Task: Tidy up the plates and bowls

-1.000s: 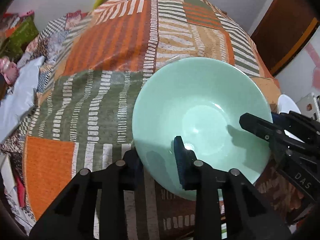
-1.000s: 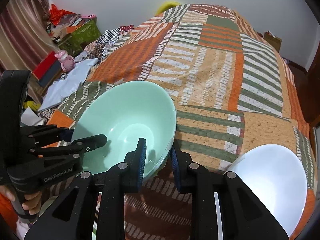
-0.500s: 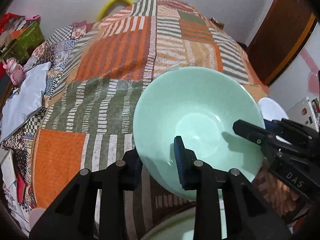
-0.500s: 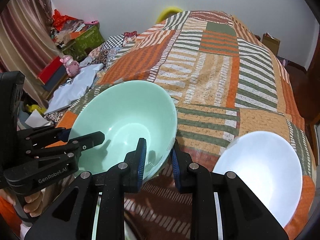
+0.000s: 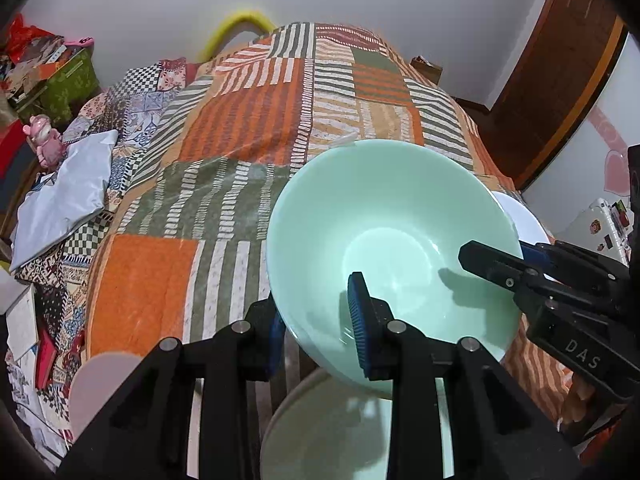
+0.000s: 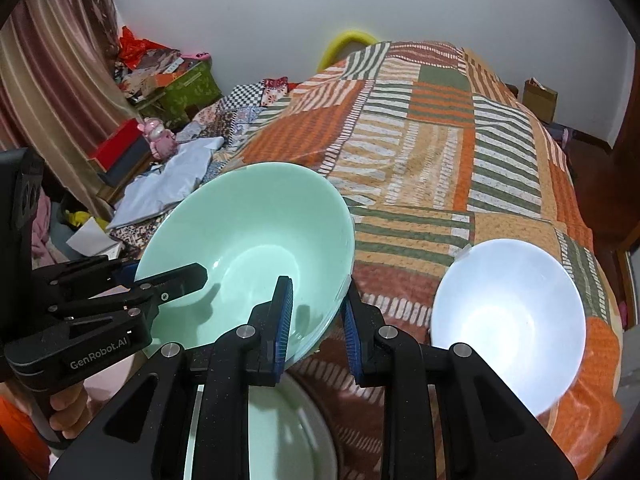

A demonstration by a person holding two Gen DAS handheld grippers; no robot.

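A mint green bowl (image 5: pixel 396 240) (image 6: pixel 248 240) hangs above the patchwork bed cover, gripped on both sides. My left gripper (image 5: pixel 316 320) is shut on its near rim, one finger inside and one outside. My right gripper (image 6: pixel 316 316) is shut on the opposite rim the same way. A second pale green dish (image 5: pixel 348 432) (image 6: pixel 280 432) lies directly beneath the lifted bowl. A white bowl (image 6: pixel 508 320) sits on the cover to the right; its edge shows in the left wrist view (image 5: pixel 520 216).
The patchwork bed cover (image 6: pixel 440 152) stretches away ahead. A pale round plate edge (image 5: pixel 100 384) lies at lower left. Clutter, boxes and a pink toy (image 6: pixel 158 136) crowd the left side by the curtain. A wooden door (image 5: pixel 560 92) stands at right.
Both grippers have lifted the green bowl higher and drawn it back. The pale green dish below it and the plate edge at lower left have come into view.
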